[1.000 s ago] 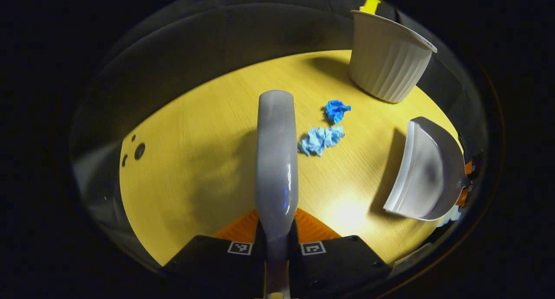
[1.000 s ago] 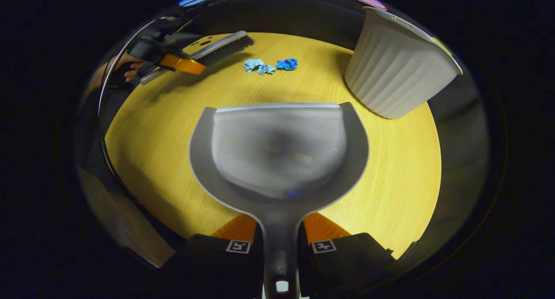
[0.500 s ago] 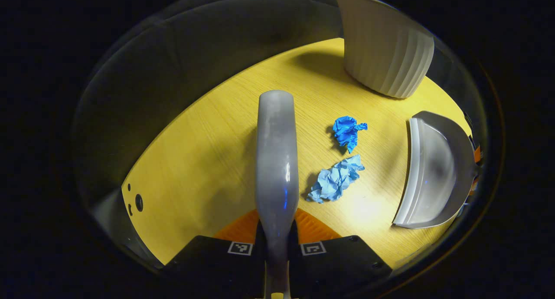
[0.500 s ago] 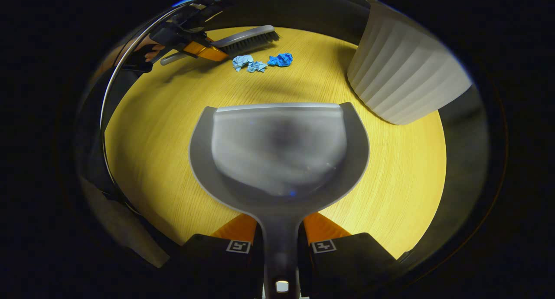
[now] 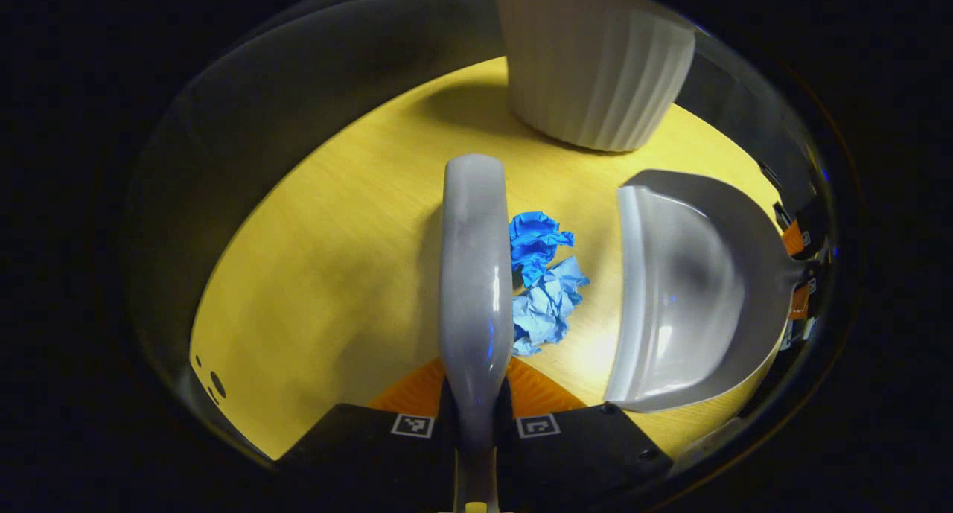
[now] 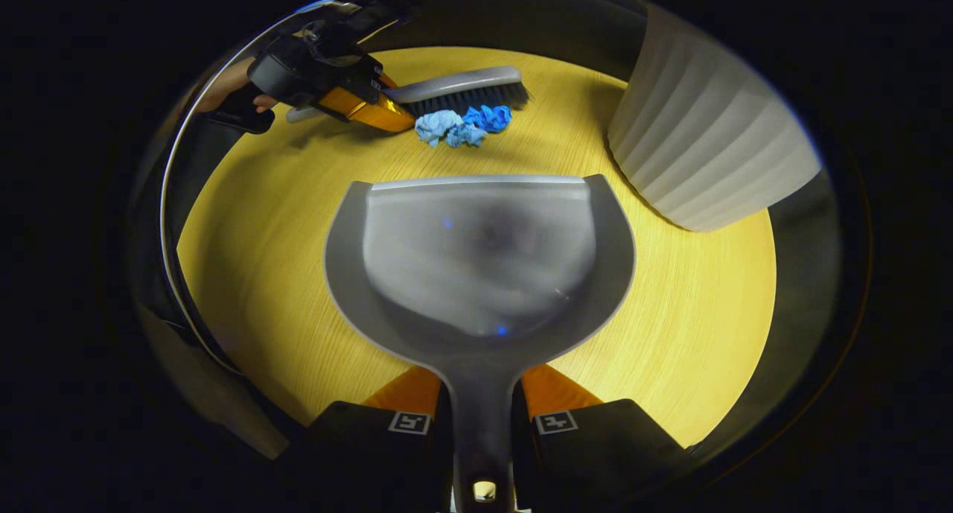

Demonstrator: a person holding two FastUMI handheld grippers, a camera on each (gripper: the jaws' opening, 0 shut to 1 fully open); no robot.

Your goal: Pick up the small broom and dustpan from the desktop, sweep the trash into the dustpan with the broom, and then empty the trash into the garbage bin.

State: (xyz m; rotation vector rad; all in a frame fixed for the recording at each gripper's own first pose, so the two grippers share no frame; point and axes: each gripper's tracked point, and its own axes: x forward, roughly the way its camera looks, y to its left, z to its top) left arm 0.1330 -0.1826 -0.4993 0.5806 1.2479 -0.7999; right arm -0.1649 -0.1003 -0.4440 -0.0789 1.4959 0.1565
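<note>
While our left gripper (image 5: 474, 424) is clamped on the broom (image 5: 475, 275) and our right gripper (image 6: 482, 424) on the dustpan (image 6: 480, 252), the light, soft paper balls (image 5: 543, 282) sit just beside the broom, easy to push.

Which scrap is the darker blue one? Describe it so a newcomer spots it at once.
Start at the white ribbed bin standing on the yellow table. Between the broom and the dustpan's open lip lie two crumpled scraps. The darker blue scrap is nearer the bin, touching its paler neighbour.
</note>
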